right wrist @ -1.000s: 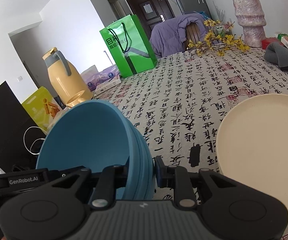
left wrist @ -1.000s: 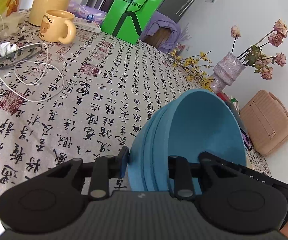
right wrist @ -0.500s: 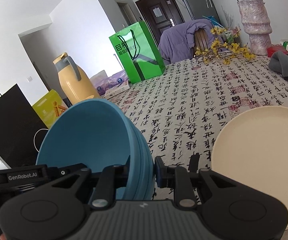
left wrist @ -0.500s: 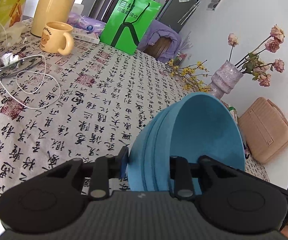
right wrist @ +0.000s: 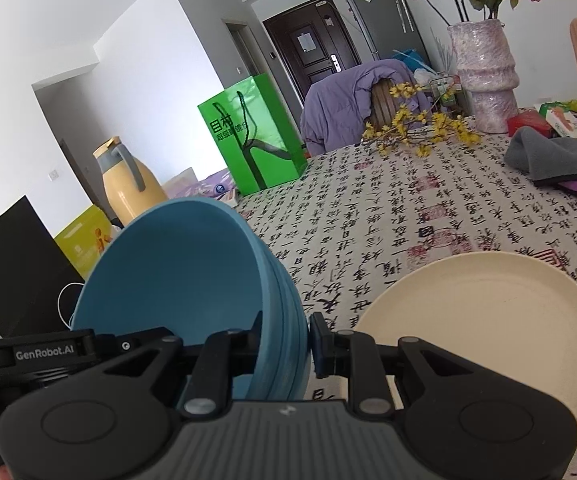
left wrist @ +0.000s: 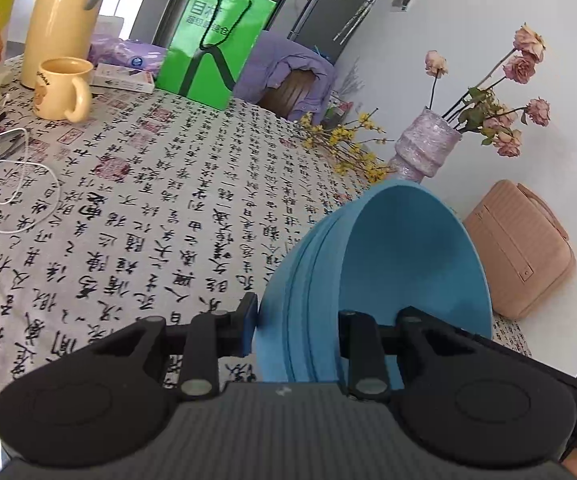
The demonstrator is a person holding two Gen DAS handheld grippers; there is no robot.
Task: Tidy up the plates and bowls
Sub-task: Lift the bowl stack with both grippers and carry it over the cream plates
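Blue, nested and lifted clear of the table [left wrist: 136, 216], the stack of bowls [left wrist: 388, 272] hangs between two grippers, each pinching an opposite side of the rims. Biggest risk, as I judge it: the stack is borne only by those two rim pinches, so if the hands drift apart or one tilts, the inner bowls could slide loose or the whole stack drop onto the calligraphy-print cloth. Next, the cream plate [right wrist: 488, 320] lies near the table's front edge on the right, just beside the load, and a low swing could knock it toward that edge. Lesser hazards, the vase [right wrist: 484, 76] with its yellow sprigs near the far right corner and the mug [left wrist: 60, 88] toward the far left, stand well apart. Both hands angle downward, the left gripper [left wrist: 296, 320] more steeply than the right gripper [right wrist: 284, 340], each with one finger inside the bowls and one outside.
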